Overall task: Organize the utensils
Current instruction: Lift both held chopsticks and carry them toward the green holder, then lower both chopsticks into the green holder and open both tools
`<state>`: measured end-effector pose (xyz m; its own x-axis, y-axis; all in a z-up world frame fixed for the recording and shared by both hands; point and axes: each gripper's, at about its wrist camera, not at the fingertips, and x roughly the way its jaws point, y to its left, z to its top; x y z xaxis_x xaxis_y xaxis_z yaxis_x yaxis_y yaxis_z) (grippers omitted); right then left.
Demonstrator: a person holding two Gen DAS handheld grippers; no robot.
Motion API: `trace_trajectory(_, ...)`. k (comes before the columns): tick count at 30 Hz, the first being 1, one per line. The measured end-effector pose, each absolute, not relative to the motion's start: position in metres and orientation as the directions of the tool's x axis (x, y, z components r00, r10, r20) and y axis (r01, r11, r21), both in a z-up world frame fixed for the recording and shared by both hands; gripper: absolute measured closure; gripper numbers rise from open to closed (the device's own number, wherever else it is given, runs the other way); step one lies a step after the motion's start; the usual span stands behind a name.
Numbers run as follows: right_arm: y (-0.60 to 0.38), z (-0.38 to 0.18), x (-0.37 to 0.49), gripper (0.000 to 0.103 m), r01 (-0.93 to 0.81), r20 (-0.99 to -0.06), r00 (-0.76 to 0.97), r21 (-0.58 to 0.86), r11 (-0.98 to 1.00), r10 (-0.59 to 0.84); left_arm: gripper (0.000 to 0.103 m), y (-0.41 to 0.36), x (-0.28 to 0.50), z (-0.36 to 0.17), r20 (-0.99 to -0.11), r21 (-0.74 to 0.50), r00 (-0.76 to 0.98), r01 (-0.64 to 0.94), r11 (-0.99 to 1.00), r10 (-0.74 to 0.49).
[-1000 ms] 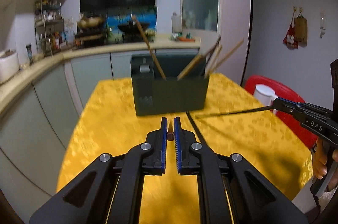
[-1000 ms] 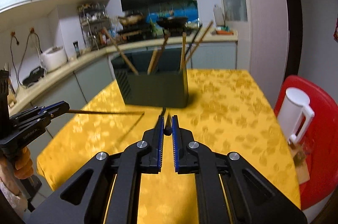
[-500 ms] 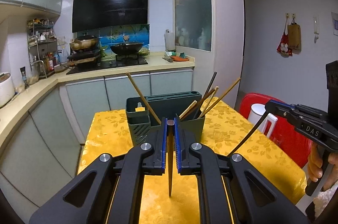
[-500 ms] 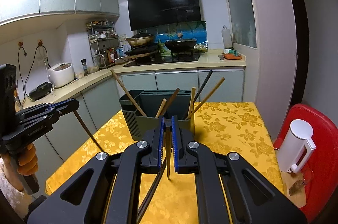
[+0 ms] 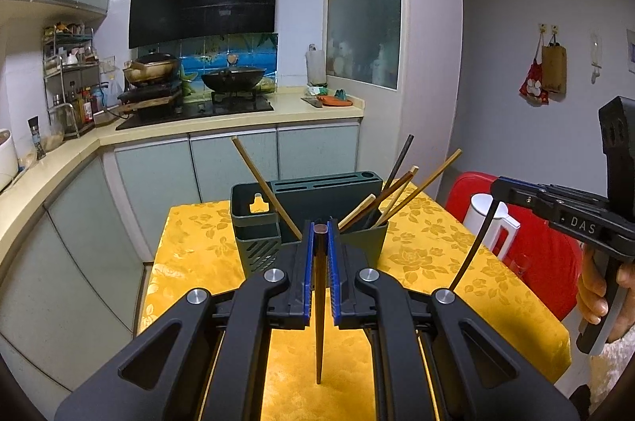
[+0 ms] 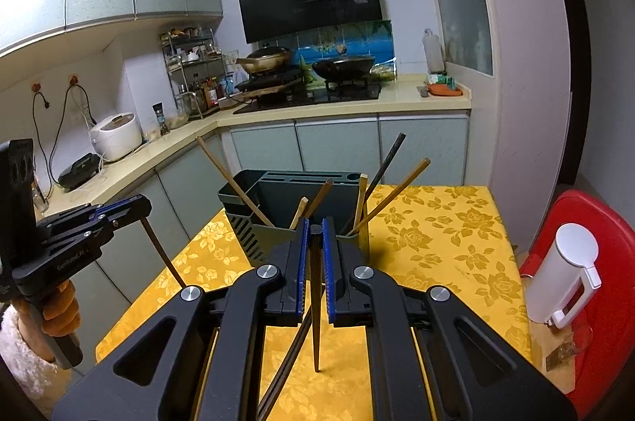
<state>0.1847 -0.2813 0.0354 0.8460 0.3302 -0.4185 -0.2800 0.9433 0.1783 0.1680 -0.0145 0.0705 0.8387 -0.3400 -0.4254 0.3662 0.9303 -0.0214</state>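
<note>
Hanging chopstick (image 5: 318,302) clamped in left tool (image 5: 320,242)

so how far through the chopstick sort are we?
Done: several chopsticks already stand in the green holder. In hand: the left gripper is shut on a brown chopstick, the right gripper on a dark chopstick. Left: drop both into the holder. A third stick shows under the right gripper; nothing else loose is visible.

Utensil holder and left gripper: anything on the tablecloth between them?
Nothing: in the left wrist view only bare yellow tablecloth shows between the left gripper and the utensil holder.
</note>
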Motion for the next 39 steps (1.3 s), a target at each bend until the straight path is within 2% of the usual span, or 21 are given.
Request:
trace_trajectory(10,-0.283,0.057,0.201,0.095,-0.255,-0.399,0.871,0.134,0.958,0.288,0.097,-0.014,0.186,0.081,-0.447,-0.021,0.822,0.383,0.923,-0.351)
trace_trajectory(15,-0.284,0.081,0.208,0.095,-0.258,-0.358,0.89,0.111,0.96,0.281,0.097,-0.021,0.2,0.102,-0.443,0.001,0.82,0.405,0.914,-0.362)
trace_trajectory(23,-0.281,0.112,0.236,0.095,-0.261,-0.332,0.901,0.1,0.96,0.28,0.097,-0.037,0.228,0.138,-0.404,0.002,0.831,0.417,0.909,-0.381)
trace_trajectory(30,-0.282,0.12,0.263,0.095,-0.262,-0.342,0.893,0.136,0.955,0.293,0.097,-0.049,0.253,0.159,-0.388,0.002,0.842,0.408,0.913,-0.375)
trace_trajectory(39,-0.284,0.131,0.283,0.095,-0.243,-0.311,0.909,0.148,0.959,0.278,0.097,-0.061,0.276,0.182,-0.355,0.018,0.864,0.388,0.922,-0.357)
